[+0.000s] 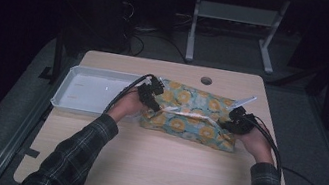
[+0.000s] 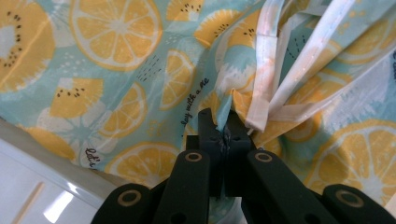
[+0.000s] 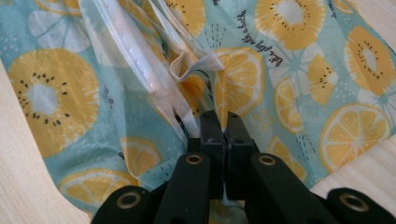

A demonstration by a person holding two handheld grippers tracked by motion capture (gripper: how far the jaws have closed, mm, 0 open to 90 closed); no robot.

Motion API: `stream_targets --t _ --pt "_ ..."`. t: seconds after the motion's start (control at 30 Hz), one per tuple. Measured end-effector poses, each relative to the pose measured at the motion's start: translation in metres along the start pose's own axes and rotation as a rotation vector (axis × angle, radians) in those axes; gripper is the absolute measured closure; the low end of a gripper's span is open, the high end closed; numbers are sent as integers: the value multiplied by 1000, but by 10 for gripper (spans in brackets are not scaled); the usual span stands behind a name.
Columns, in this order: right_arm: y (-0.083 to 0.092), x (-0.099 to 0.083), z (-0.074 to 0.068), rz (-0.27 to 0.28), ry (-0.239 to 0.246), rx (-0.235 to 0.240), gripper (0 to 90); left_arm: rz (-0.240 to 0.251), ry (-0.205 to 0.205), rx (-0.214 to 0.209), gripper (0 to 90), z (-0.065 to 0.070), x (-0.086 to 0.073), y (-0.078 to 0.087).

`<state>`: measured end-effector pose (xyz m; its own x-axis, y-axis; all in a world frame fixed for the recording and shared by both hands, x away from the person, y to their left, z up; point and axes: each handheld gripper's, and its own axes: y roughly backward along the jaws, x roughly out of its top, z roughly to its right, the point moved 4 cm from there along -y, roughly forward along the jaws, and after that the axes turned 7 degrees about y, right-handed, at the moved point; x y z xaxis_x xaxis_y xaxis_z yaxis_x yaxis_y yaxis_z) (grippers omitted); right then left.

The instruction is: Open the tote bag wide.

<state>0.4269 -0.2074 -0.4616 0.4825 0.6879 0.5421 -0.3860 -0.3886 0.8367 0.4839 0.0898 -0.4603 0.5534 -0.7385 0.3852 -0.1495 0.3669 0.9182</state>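
One pale wooden table (image 1: 154, 172) in a dark room, grey floor (image 1: 325, 150).

The bag (image 1: 192, 113) is thin, smooth printed cloth with a slight sheen, creased. The tray (image 1: 83, 90) is glossy white plastic. The table (image 1: 150, 166) is matt pale wood grain.

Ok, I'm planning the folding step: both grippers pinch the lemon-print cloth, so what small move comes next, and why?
Probably lower both ends onto the table. The left gripper and right gripper are each shut on a pinch of the cloth, which lies bunched with its white hem stretched between them beside the tray.
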Motion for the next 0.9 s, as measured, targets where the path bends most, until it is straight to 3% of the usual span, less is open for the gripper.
stream_targets --t 0.13,0.33,0.57,0.9 --pt "1 -6 -4 -9 -3 15 882 -16 -10 -15 890 7 -2 3" --pt "8 -8 -15 -19 50 8 880 -29 -4 -40 890 18 -11 10" --pt "17 -21 -29 9 50 56 878 -16 -4 -103 889 32 -28 18" --pt "25 -32 -54 -2 83 98 875 30 4 -175 887 53 -57 24"
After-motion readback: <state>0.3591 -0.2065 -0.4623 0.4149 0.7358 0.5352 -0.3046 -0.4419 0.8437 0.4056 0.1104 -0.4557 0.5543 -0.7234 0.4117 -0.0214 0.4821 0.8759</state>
